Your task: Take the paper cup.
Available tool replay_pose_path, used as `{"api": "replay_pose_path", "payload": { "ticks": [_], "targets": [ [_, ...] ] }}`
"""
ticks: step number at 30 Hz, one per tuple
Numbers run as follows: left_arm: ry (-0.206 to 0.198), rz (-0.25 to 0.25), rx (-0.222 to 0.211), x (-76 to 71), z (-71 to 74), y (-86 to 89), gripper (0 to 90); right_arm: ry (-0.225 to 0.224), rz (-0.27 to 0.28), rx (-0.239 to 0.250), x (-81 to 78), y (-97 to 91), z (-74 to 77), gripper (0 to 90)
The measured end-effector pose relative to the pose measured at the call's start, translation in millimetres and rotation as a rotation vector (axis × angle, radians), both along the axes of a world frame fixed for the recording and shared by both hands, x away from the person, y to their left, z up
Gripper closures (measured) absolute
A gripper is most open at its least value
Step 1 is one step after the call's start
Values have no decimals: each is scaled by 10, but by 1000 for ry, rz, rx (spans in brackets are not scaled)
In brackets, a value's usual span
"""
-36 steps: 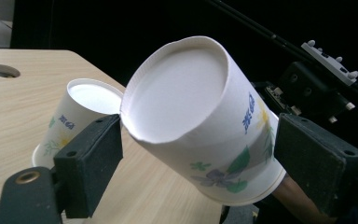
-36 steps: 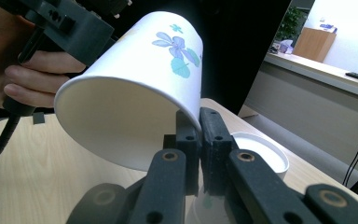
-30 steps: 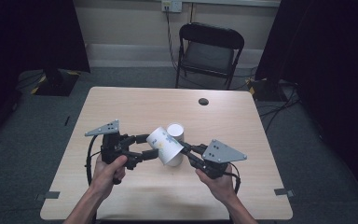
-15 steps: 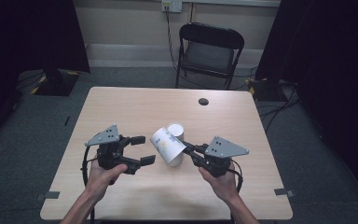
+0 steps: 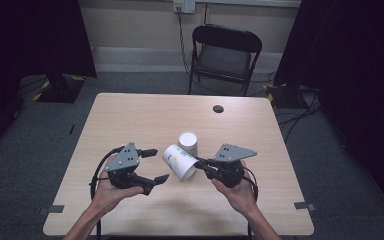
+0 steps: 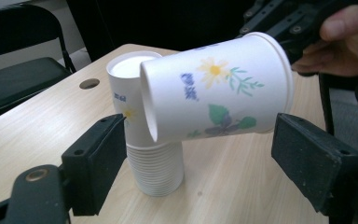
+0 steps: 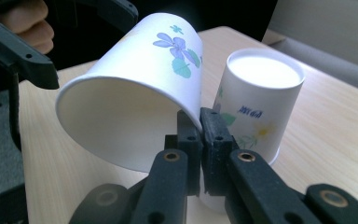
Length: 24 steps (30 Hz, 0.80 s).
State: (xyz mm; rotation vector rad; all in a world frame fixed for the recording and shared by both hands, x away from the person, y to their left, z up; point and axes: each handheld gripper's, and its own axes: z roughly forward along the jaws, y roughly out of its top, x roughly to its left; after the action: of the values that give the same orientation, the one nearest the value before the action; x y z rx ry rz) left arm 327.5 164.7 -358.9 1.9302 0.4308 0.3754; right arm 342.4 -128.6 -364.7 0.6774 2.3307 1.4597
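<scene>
Your left gripper (image 5: 156, 165) has backed off the paper cup (image 5: 178, 161), jaws spread wide. Your right gripper (image 5: 203, 163) pinches its rim, lifted. Just behind stands the cup stack (image 5: 188, 143), upside down.

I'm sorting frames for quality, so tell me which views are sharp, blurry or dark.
High view: dim and soft, the curtains nearly black, the table evenly lit. Left gripper view: the held cup is slightly blurred, its print smeared. Right gripper view: the fingers are sharp, and the cup stack looks bright and a little soft.
</scene>
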Motion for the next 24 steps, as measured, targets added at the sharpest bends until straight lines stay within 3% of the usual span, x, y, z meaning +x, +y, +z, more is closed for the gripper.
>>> {"api": "replay_pose_path", "payload": {
  "ticks": [7, 9, 10, 11, 15, 21, 24],
  "targets": [
    [-44, -34, 75, -18, -29, -72, 184, 71, 32, -72, 49, 57, -56, 879],
    [-62, -56, 123, -30, -49, -111, 187, 89, 44, -91, 67, 78, -74, 879],
    [-62, -56, 123, -30, -49, -111, 187, 89, 44, -91, 67, 78, -74, 879],
    [-77, -64, 166, -46, -72, -145, 187, 108, 56, -115, 85, 99, -87, 879],
    [-106, -104, 237, -69, -127, -220, 202, 142, 81, -163, 123, 142, -105, 879],
    [-135, -137, 295, -78, -195, -308, 206, 174, 116, -209, 128, 210, -126, 879],
    [-133, -148, 305, -80, -223, -329, 203, 182, 125, -218, 128, 223, -136, 880]
  ]
}}
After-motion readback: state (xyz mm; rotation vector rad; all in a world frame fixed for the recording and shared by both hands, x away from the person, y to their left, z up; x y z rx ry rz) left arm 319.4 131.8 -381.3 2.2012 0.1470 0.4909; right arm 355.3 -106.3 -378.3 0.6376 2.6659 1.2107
